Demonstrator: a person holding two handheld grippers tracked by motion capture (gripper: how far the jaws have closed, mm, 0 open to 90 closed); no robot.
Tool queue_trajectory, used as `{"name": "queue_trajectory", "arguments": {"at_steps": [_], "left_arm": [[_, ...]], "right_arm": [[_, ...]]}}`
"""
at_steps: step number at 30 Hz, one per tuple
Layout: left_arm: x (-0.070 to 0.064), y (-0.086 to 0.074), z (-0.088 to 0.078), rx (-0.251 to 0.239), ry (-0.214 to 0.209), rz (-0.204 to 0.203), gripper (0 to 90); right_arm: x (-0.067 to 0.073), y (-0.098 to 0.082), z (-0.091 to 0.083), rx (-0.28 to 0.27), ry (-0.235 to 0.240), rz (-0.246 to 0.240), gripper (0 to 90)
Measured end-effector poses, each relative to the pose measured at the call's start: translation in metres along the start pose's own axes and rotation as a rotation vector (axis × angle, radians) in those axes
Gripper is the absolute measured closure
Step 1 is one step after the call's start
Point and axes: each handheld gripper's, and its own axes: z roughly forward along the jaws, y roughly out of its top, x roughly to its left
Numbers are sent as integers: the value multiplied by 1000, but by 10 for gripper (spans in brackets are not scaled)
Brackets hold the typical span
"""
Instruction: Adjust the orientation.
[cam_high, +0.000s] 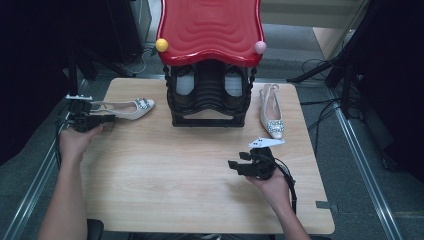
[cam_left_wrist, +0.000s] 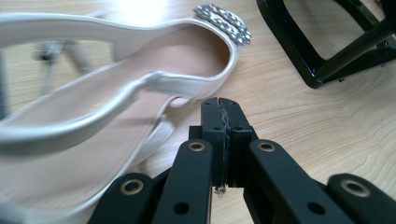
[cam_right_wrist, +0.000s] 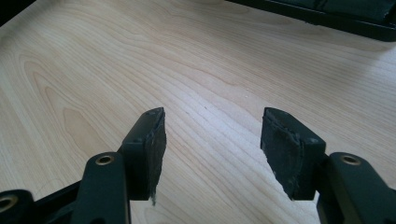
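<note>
With my left gripper (cam_high: 107, 119) clenched on the strap of the pale shoe (cam_high: 131, 108) at the table's (cam_high: 165, 185) left and my right gripper (cam_high: 235, 165) released over bare wood, I judged lifting underway, racking on the shoe rack (cam_high: 209, 95) next.

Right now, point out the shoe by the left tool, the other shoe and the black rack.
left shoe (cam_high: 131, 109), high view, on its pale side strap.
right shoe (cam_high: 271, 107), high view, on its insole.
black rack (cam_high: 208, 121), high view, on its front bottom bar.
</note>
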Motion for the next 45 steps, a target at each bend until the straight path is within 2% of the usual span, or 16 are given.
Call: {"name": "queue_trajectory", "arguments": {"at_steps": [4,6,9,12,14,17,19,21,25,31,34,37,40,42,43,45], "left_arm": [[-4,10,-11,-18,-3,21,900],[-4,18,-12,-6,1,24,900],[-4,33,-13,-18,5,28,900],[2,45,-6,1,44,31,900],[8,48,1,17,65,18,900],[18,46,11,43,92,-2,900],[22,42,15,66,90,-20,900],[23,37,17,84,65,-16,900],[20,28,20,109,39,-22,900],[10,22,24,129,8,-7,900],[5,21,26,155,15,9,898],[6,21,23,130,15,-20,846],[4,24,19,127,7,-13,806],[2,26,17,116,-23,-19,736],[1,27,17,126,-33,-21,693],[-3,27,19,154,-8,12,680]], "right_arm": [[1,3,3,-2,9,-2,413],[1,4,5,-1,13,-1,413],[3,5,7,2,15,-8,413],[3,5,8,6,19,-10,414],[3,5,8,11,18,-8,414],[3,5,7,12,19,-7,414],[3,5,8,11,19,-8,414],[3,4,8,15,17,-5,414],[3,4,9,16,19,-6,414],[5,5,11,21,23,-14,414],[4,6,11,20,28,-17,414],[5,6,12,23,30,-16,414],[5,7,12,23,32,-21,414],[5,7,13,24,33,-20,414],[6,7,13,24,33,-20,414],[6,8,14,27,32,-22,414]]}}
